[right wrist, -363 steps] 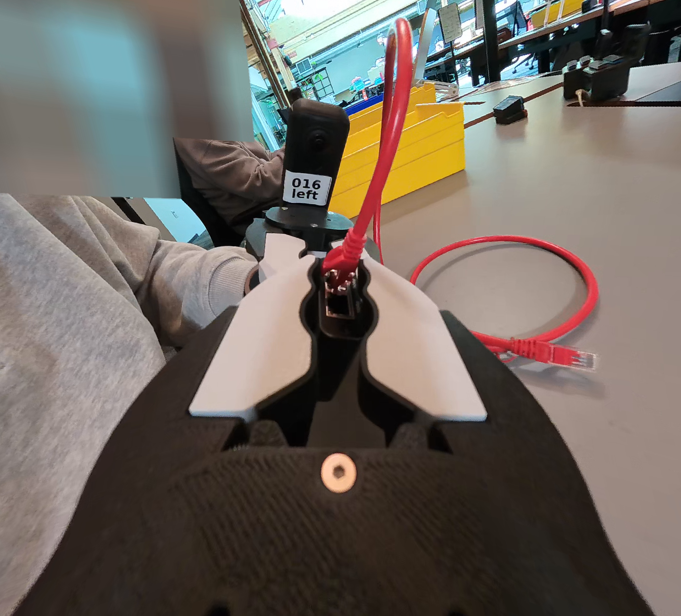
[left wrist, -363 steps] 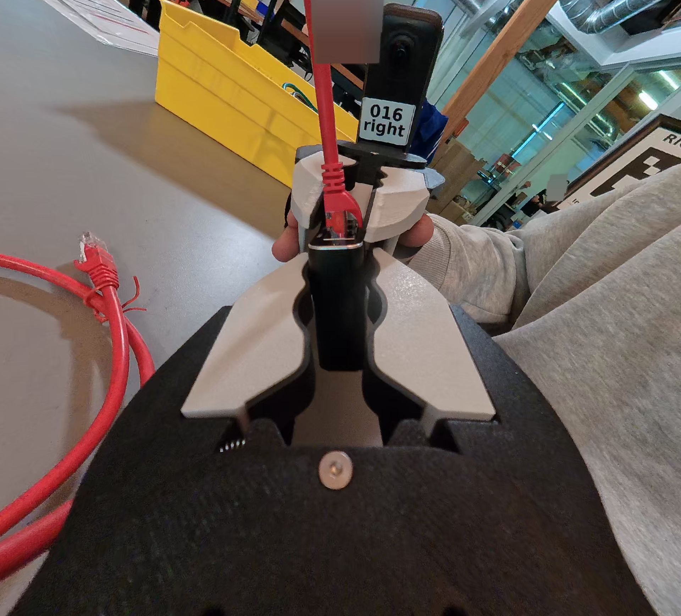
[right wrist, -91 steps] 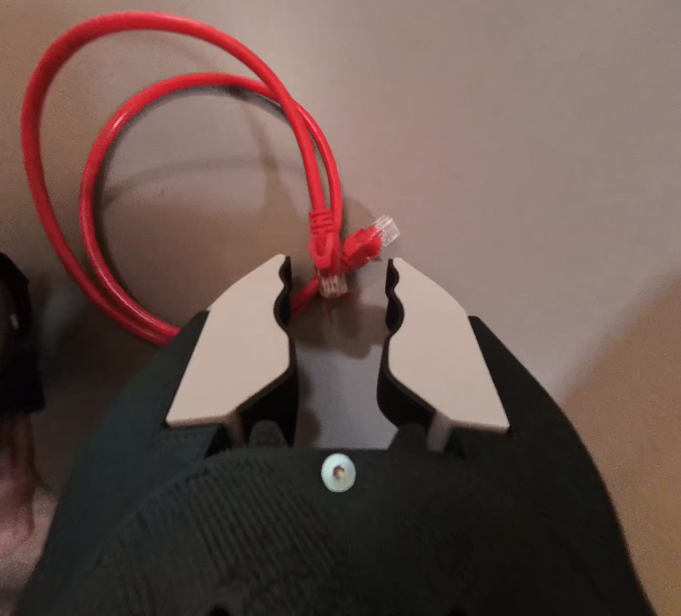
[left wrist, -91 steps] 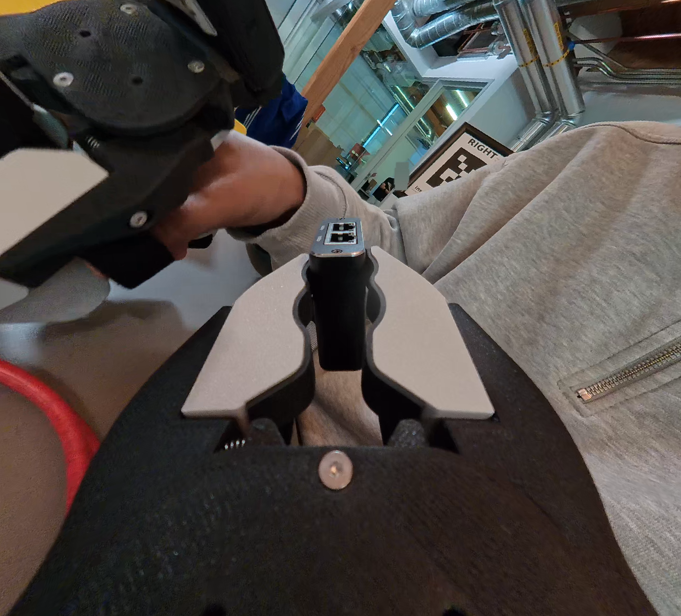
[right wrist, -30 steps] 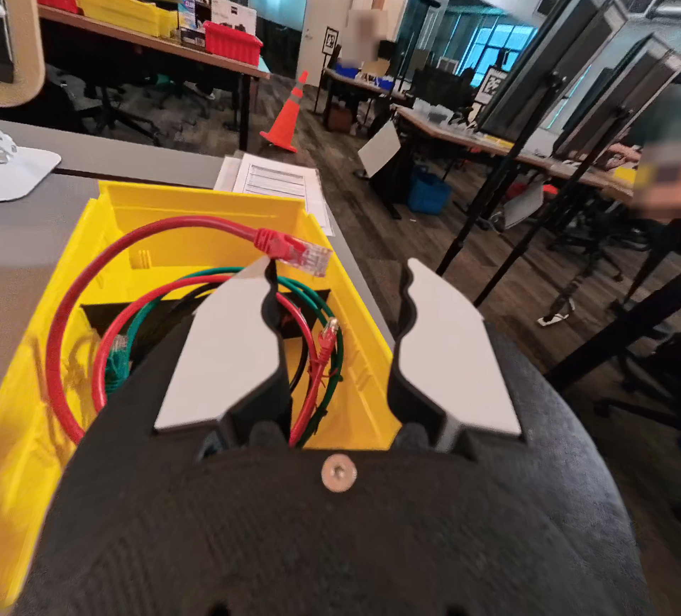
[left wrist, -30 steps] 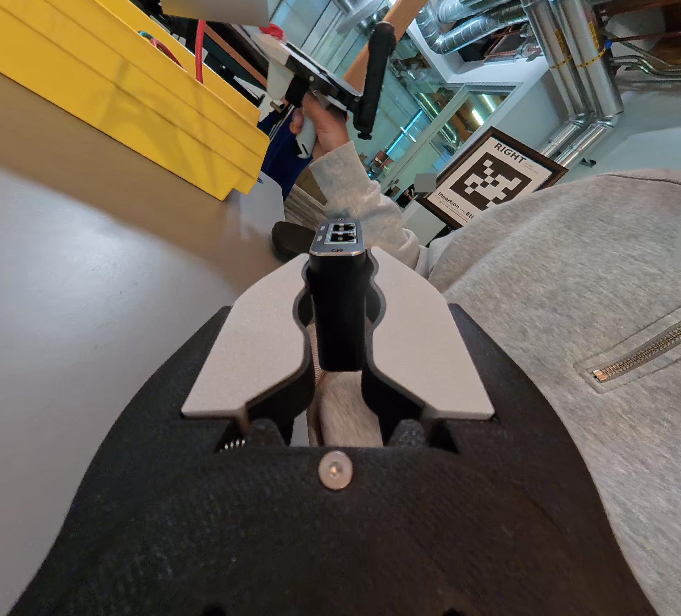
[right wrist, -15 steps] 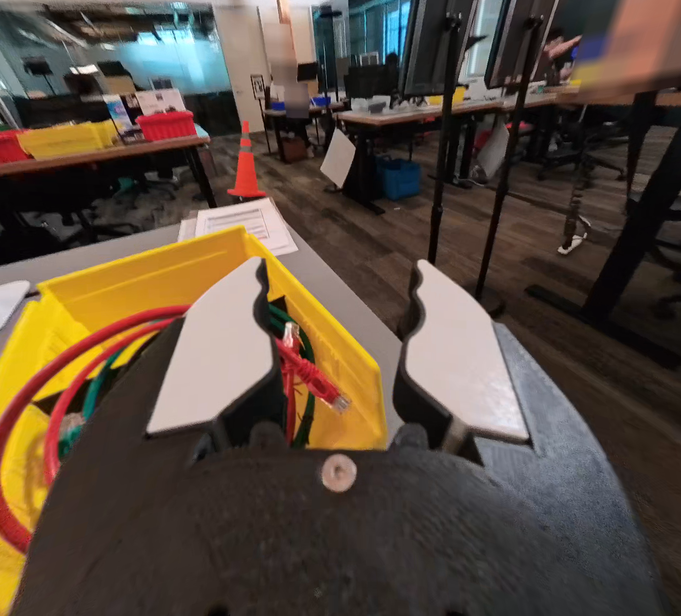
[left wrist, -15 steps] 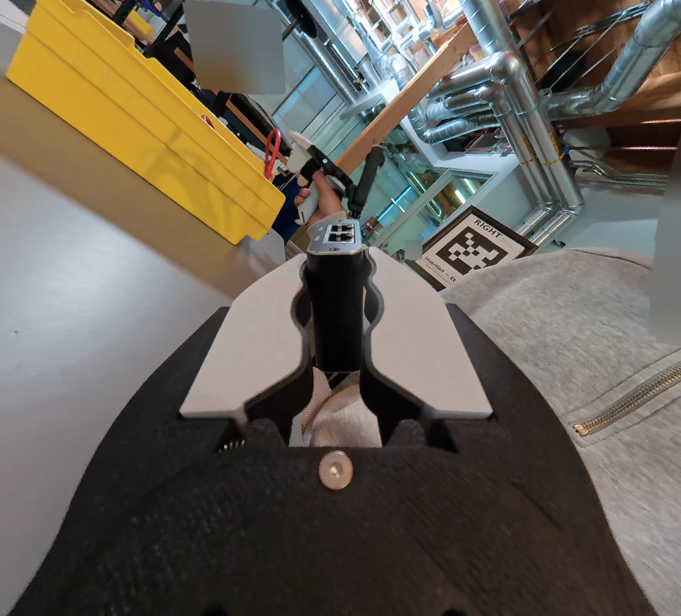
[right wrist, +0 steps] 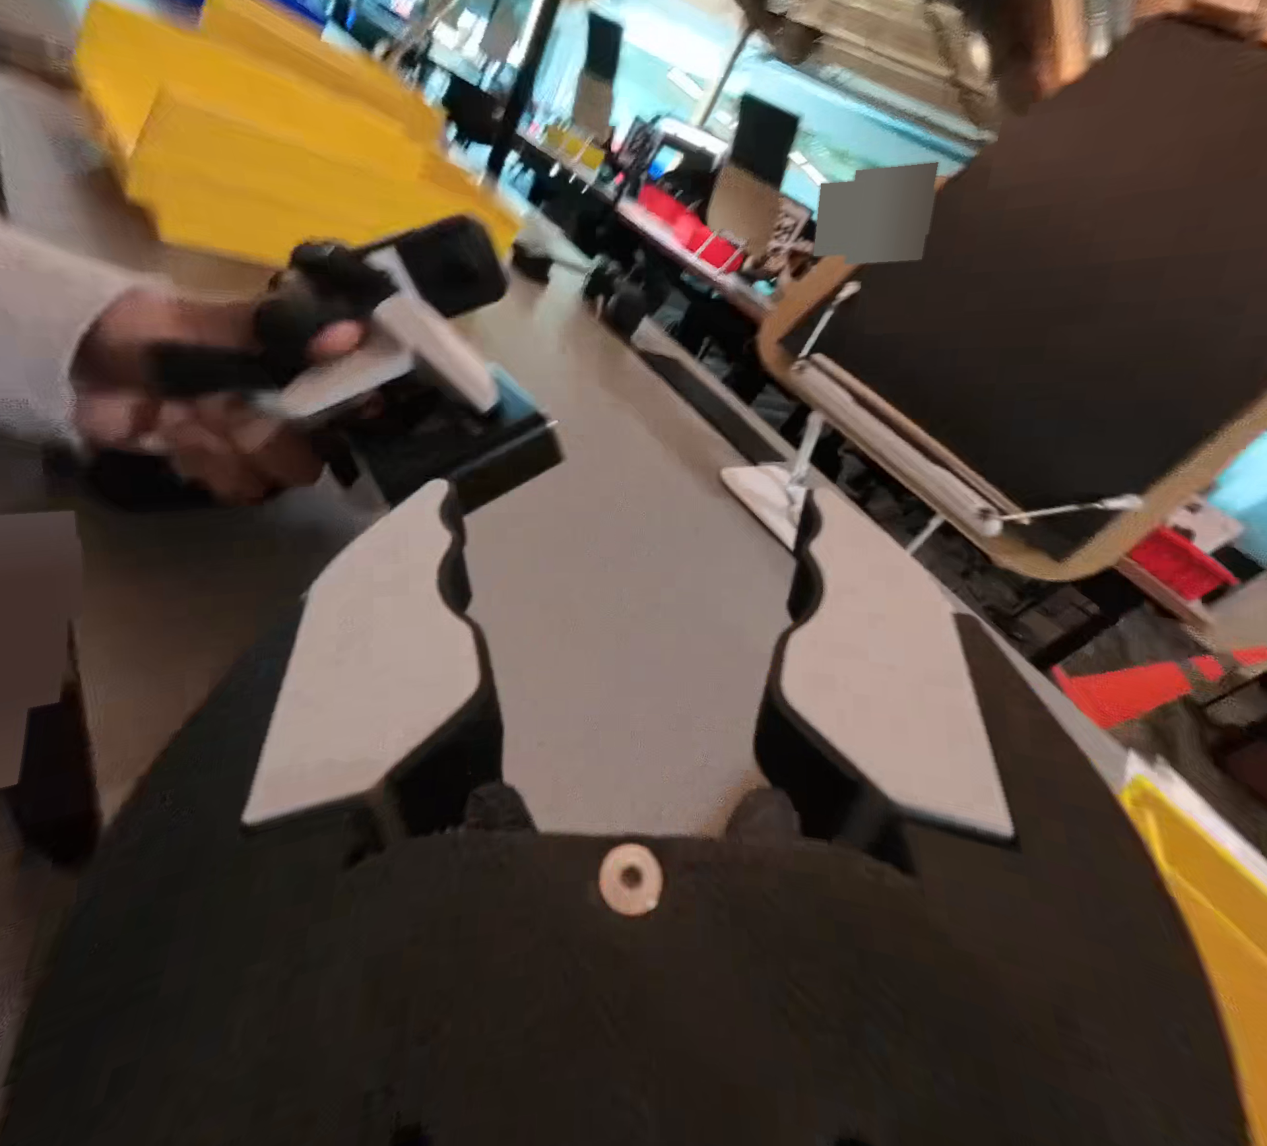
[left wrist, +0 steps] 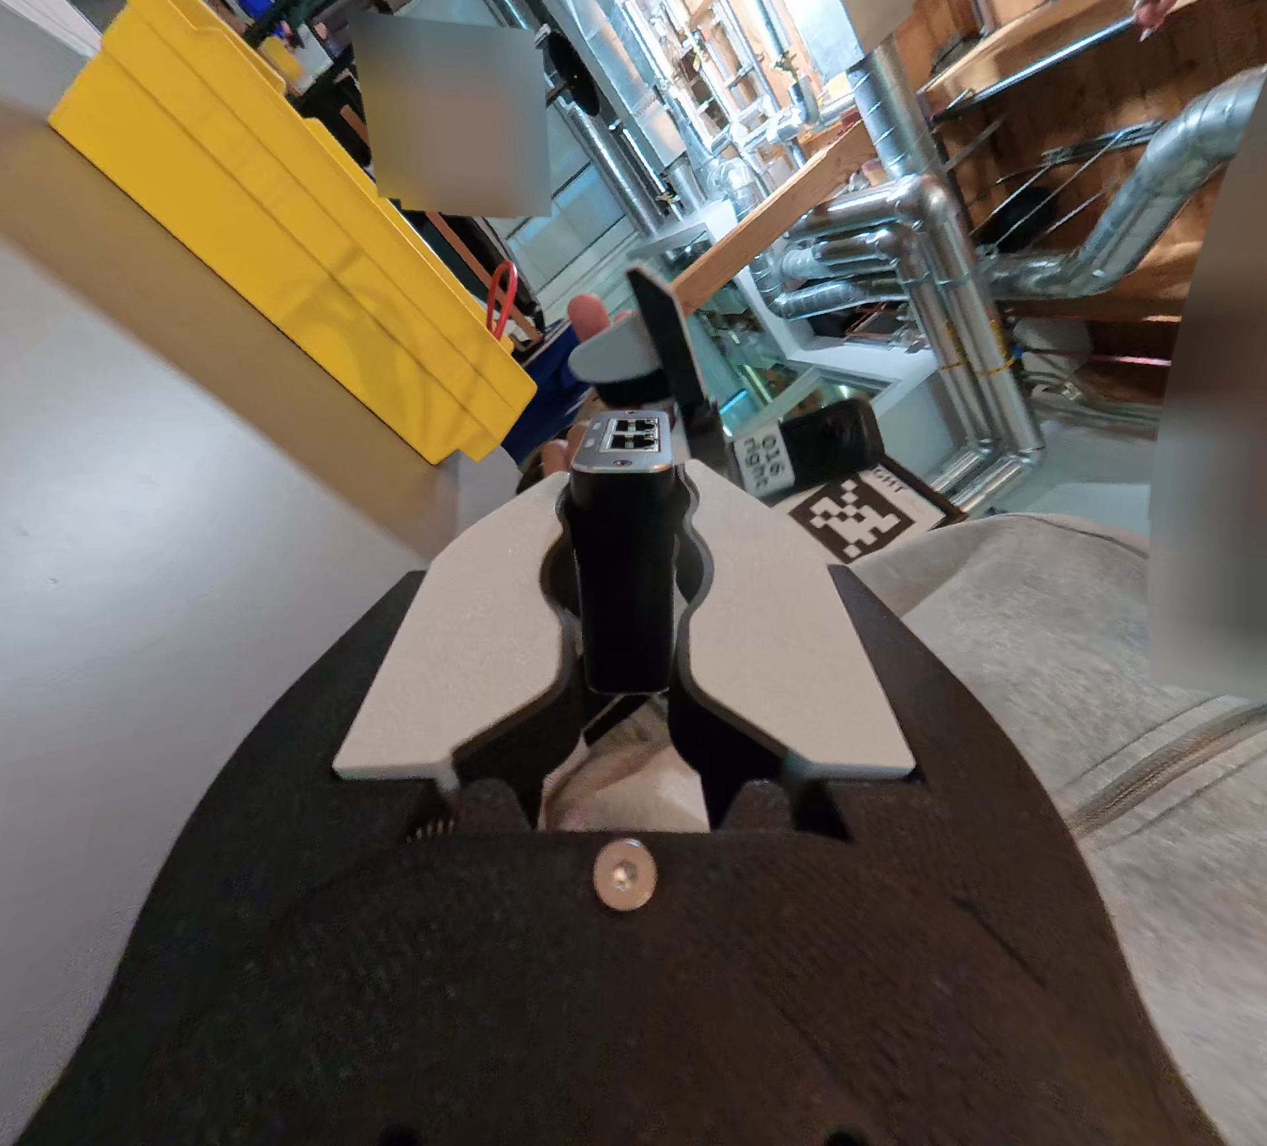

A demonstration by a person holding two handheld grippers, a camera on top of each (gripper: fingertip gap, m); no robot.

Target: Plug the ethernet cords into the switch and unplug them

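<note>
The left gripper [left wrist: 625,499] points forward and upward, its two grey fingers [left wrist: 480,626] drawn in close and clamped on the flanks of a black switch [left wrist: 622,571]; in the right wrist view the same gripper [right wrist: 473,400] appears blurred at the left, gripped by a hand [right wrist: 206,400] in a grey sleeve; the right gripper [right wrist: 627,517] has its fingers [right wrist: 384,654] spread wide with nothing between them; in the left wrist view it [left wrist: 637,345] shows farther off, tilted, with a fingertip [left wrist: 586,314] of the holding hand above it.
</note>
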